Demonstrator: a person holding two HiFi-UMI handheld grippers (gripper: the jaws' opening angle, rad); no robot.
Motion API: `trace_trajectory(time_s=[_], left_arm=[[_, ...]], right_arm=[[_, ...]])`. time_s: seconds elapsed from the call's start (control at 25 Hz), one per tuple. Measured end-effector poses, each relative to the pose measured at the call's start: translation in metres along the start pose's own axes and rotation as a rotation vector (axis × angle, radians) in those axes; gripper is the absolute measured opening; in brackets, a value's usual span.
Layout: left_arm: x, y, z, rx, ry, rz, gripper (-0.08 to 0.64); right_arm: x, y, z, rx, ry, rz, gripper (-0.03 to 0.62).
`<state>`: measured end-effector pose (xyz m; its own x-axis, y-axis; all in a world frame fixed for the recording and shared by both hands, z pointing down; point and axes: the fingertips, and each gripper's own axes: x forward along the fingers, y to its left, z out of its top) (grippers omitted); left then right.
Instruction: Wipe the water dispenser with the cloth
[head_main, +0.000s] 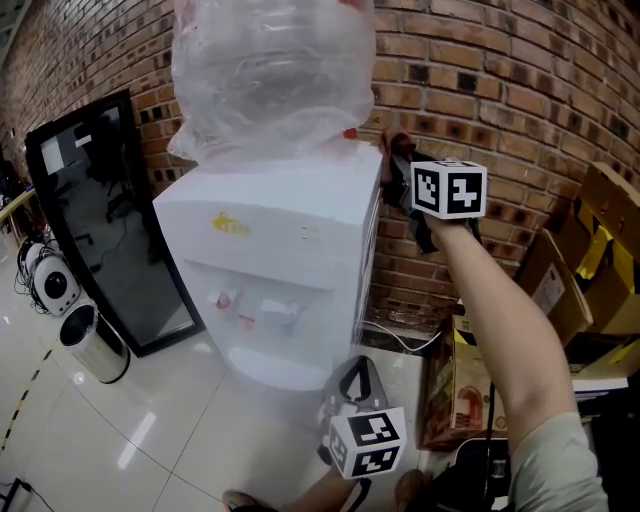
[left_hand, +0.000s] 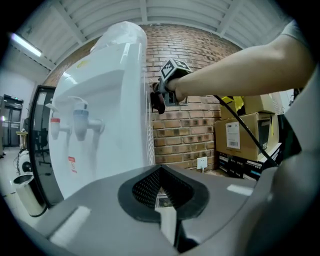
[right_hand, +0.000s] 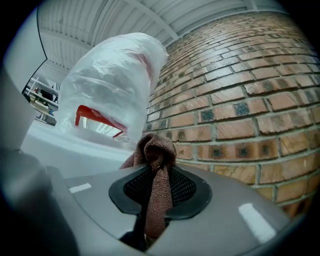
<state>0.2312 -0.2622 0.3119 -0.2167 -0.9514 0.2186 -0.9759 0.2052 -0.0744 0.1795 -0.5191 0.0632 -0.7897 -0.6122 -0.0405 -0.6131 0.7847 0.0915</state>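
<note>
Right gripper (head_main: 398, 168) is raised at the rear right corner of the tall white moulded-plastic water dispenser (head_main: 285, 235), its jaws clamped on a brown terry cloth (right_hand: 158, 162). The cloth bunches into a knot ahead of the pads, just over the cabinet's top. I cannot tell whether it touches. Left gripper (head_main: 352, 382) hangs low before the cabinet's base, jaws drawn together on nothing. Risks, as judged: only a narrow fold is pinched, so dragging the napped pile over the smooth glossy plastic could pull it free. The corner sits near the rough red brick wall (head_main: 500, 80), where jaws or cloth could scrape and snag. The inverted bottle wrapped in crinkled clear film (head_main: 270, 70) stands just beside, and a careless stroke could catch the film or nudge the bottle.
</note>
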Motion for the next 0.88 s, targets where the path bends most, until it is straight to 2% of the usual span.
trace_trajectory(time_s=[0.24,0.48,0.64,0.88], left_arm=[[0.010,-0.008,-0.012,0.013,0.019,-0.010,0.000],[0.019,-0.026,-0.022,0.016,0.021,-0.055,0.000],[0.022,-0.034,-0.034,0.006,0.023,-0.072,0.000],[0.026,-0.045,-0.055,-0.036,0.032,-0.089,0.000]], right_arm=[[-0.003,0.007,-0.050,-0.003,0.087,0.029,0.084],[-0.005,0.013,-0.104,0.032,0.150,0.053,0.084],[-0.008,0.021,-0.132,0.066,0.169,0.088,0.084],[-0.014,0.029,-0.171,0.062,0.210,0.109,0.084]])
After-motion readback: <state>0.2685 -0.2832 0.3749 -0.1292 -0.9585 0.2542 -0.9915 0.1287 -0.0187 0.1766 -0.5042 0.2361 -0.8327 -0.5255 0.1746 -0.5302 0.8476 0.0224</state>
